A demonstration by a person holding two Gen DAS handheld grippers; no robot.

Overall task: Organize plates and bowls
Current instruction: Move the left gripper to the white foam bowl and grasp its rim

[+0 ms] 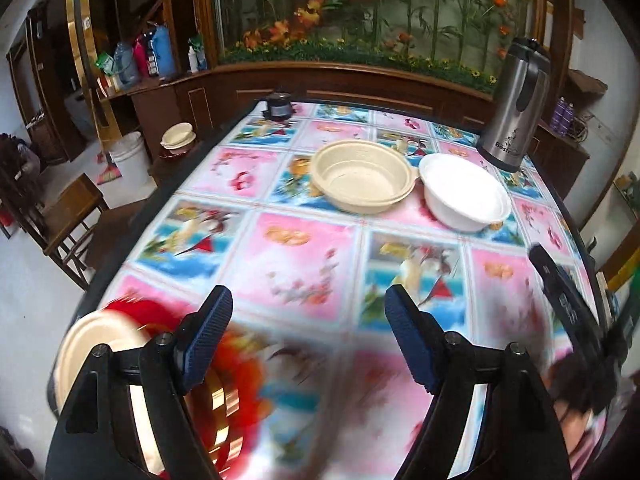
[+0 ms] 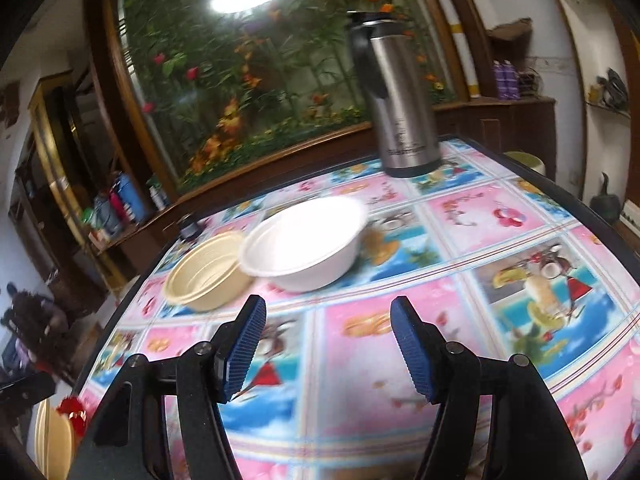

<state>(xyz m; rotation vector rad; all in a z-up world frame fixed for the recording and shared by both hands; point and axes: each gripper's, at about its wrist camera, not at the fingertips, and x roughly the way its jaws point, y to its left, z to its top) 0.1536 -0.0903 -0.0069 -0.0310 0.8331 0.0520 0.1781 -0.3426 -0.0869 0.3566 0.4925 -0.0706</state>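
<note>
We see both the left gripper and right gripper spread wide, holding nothing. Mid-frame, a beige bowl touches a white bowl; lower left, perhaps a blurred plate.

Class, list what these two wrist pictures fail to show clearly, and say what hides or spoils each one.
1. Left wrist view: the red and gold object is motion-blurred and partly behind the left hand-held gripper.
2. Left wrist view: the cream plate is cut off by a gripper finger.
3. Right wrist view: the lettering on the steel flask is too blurred to read.
</note>
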